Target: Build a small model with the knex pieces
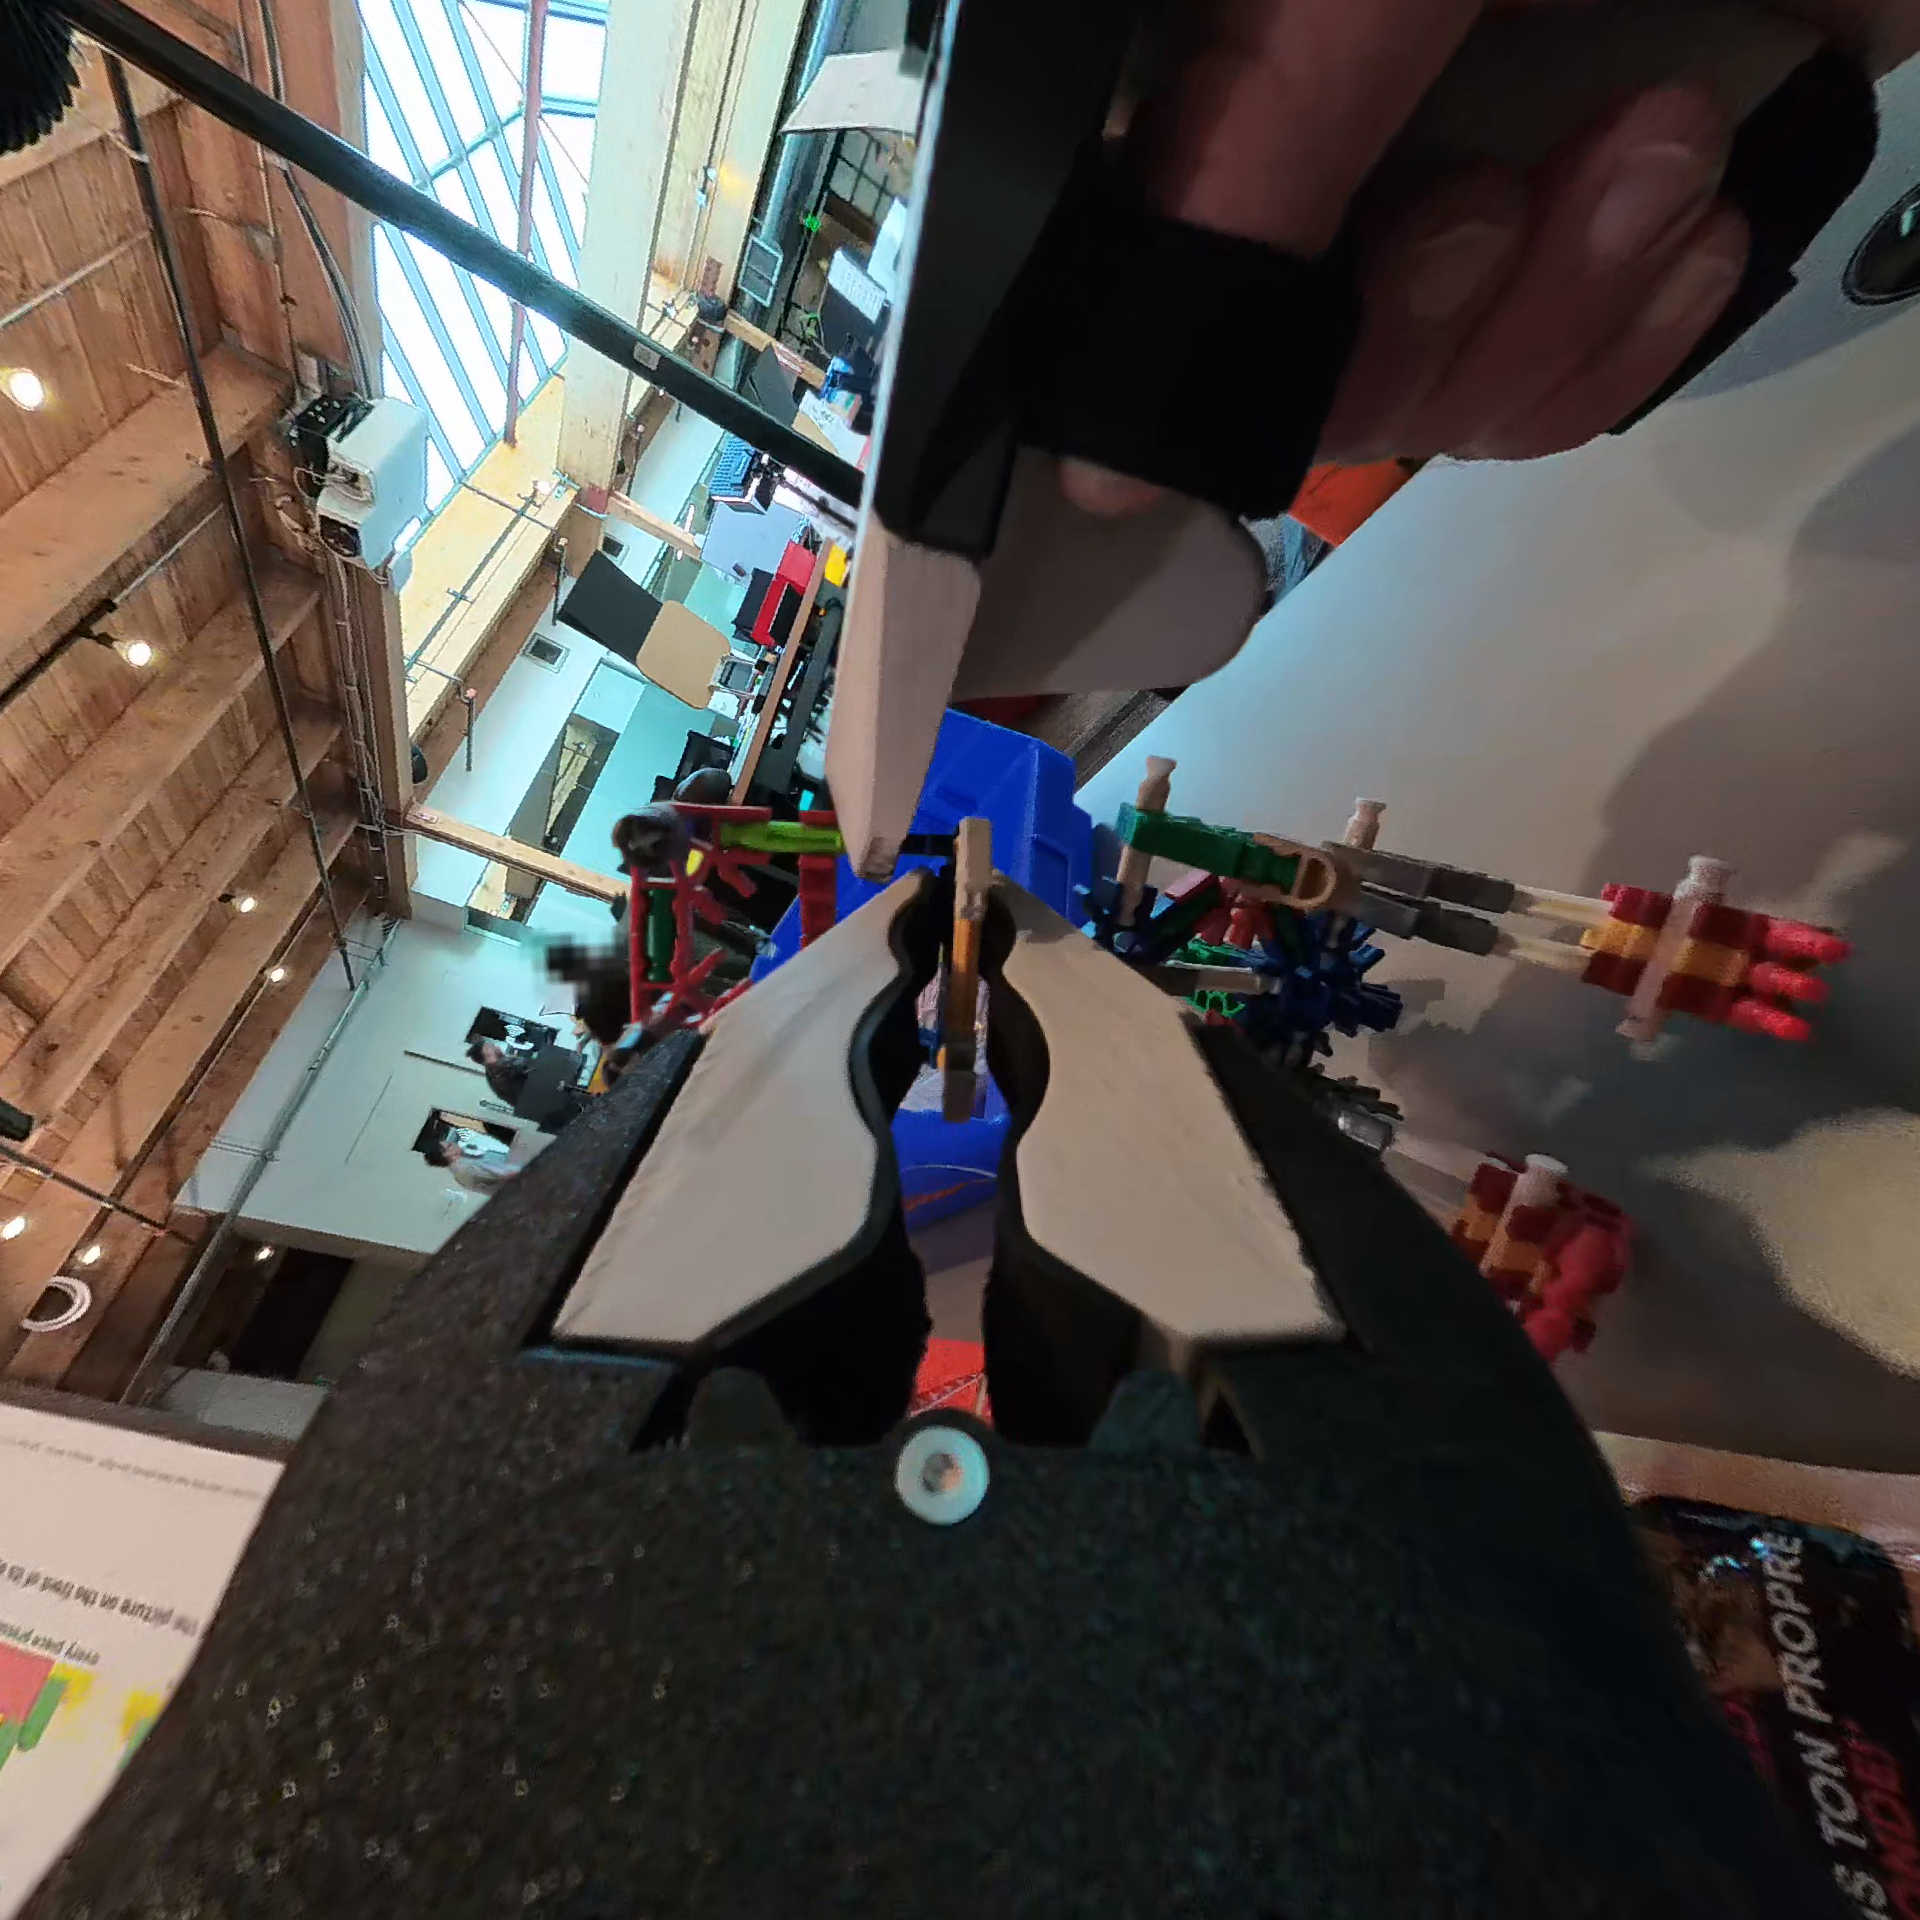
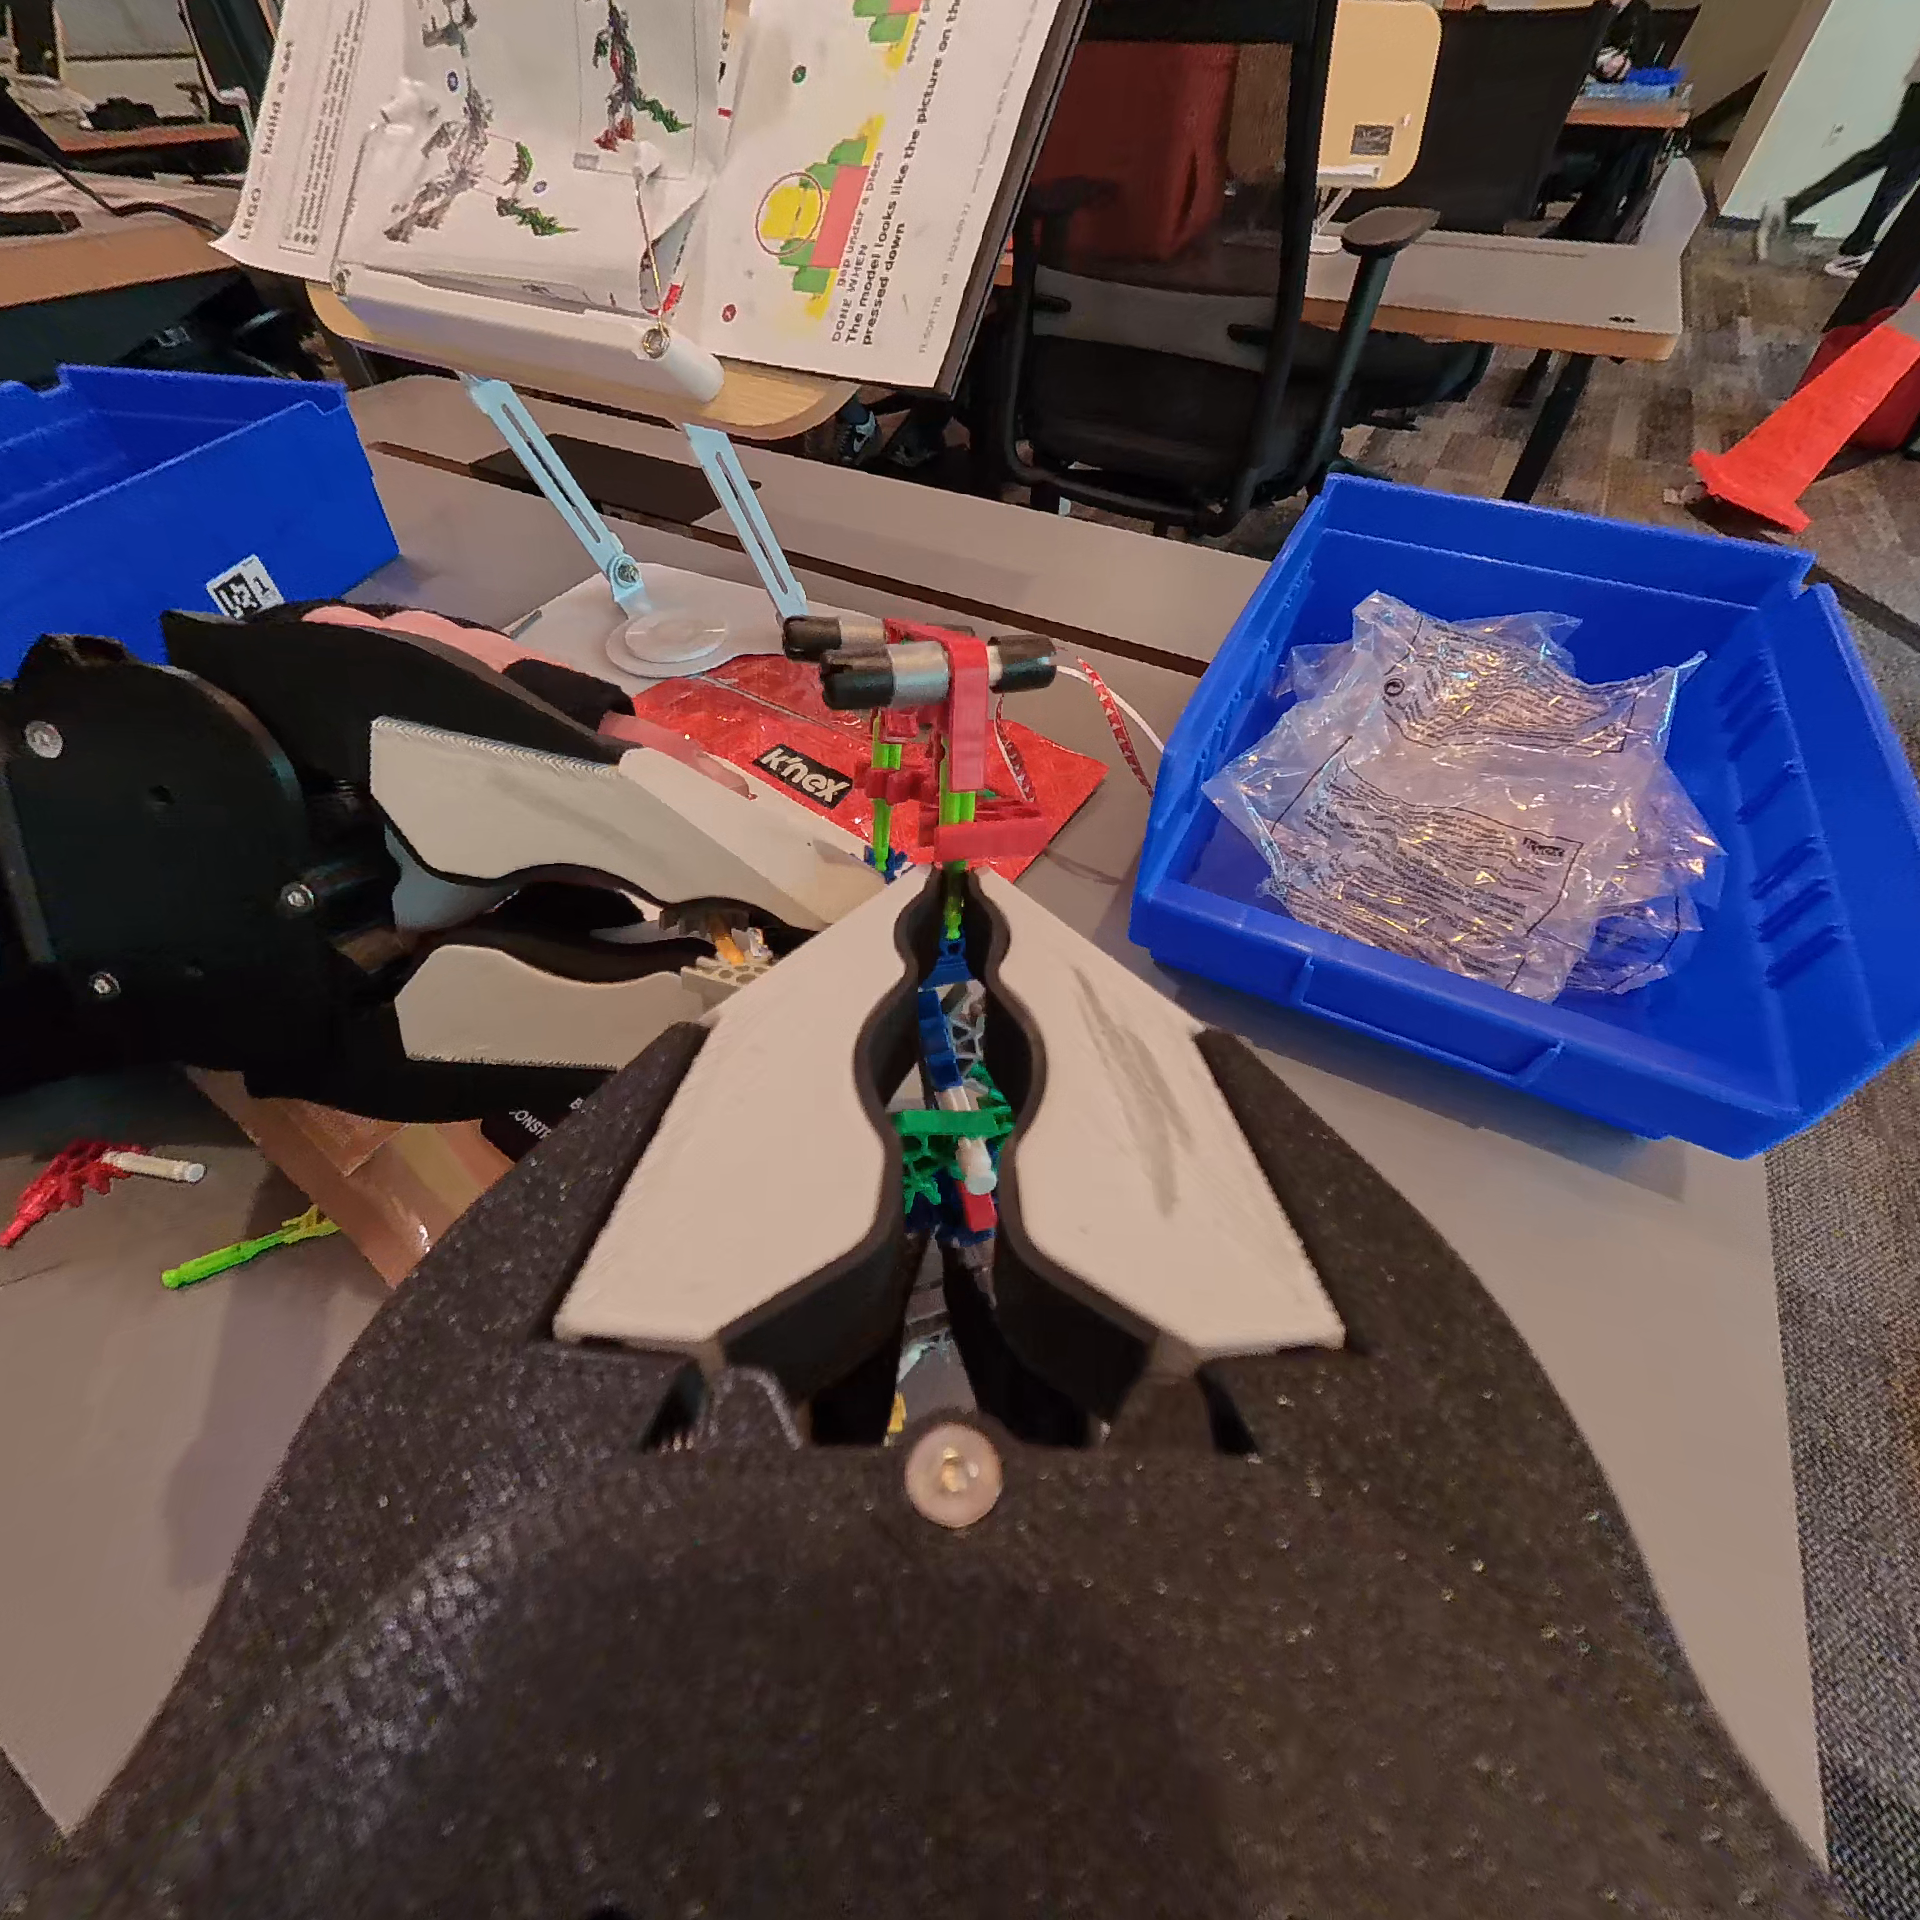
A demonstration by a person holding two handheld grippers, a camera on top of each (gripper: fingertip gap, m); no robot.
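Glossy crinkled plastic bags [image 2: 1475, 810]; matt table [image 2: 1403, 1226].

The left wrist view looks forward along its own jaws from very close range. The frame is rolled roughly a quarter turn: the desk [image 1: 1558, 665] runs up the right side and the wooden ceiling [image 1: 156, 623] fills the left.

The right wrist view sits upright, close behind its own jaws, angled slightly down across the desk toward the document stand [image 2: 665, 343] and the room beyond.

Shared region: both views cover the rod-and-connector model [image 2: 935, 790] at the jaw tips, a blue bin [image 2: 1455, 1060], and the opposite gripper at close range.
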